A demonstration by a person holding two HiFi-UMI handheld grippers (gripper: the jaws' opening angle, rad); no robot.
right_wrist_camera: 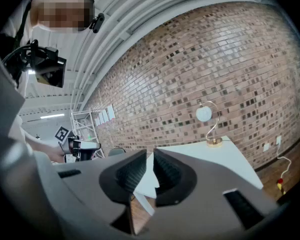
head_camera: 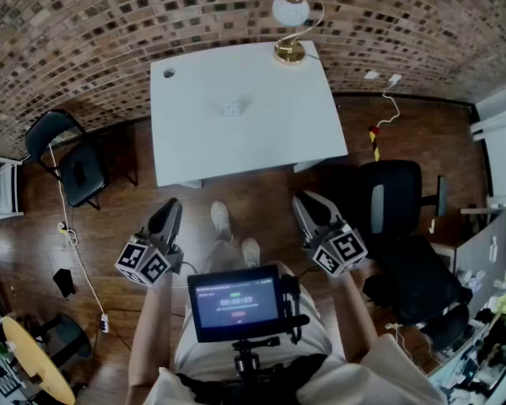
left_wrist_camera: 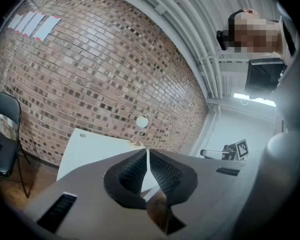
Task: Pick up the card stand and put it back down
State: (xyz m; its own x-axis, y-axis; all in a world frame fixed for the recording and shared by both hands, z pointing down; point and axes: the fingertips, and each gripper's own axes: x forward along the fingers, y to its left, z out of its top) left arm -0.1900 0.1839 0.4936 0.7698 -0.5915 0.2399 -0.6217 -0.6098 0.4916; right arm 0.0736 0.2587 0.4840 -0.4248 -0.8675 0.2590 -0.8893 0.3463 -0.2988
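A: Step in hand?
B: Approach. The person stands back from the table (head_camera: 194, 142) with both grippers held close to the body, well apart from the stand (head_camera: 230, 108). The pick-up is not yet begun.

A: Where is the stand?
B: On the table top, about mid-width and slightly toward the far side. It is well apart from the lamp (head_camera: 290, 24) at the far right corner, and nothing touches it.

A: Gripper states?
B: Left gripper (head_camera: 167, 218): jaws together apart from a hairline, nothing between them. Right gripper (head_camera: 310, 205): jaws narrow, with a slit that the table shows through, and empty.

A: What does the next move call for?
B: Judgement only. The person steps up to the table, brings one gripper to the stand, and spreads its jaws wider than the stand before closing on it. Both grippers are too narrow as they are. Nothing shows which gripper will do it.

A: How does the stand look?
B: Small, low and pale, close in tone to the table, with a faint shadow beside it. It is too small here to tell its shape or whether it holds a card. It is probably light, so an off-centre pinch could slide or tip it.
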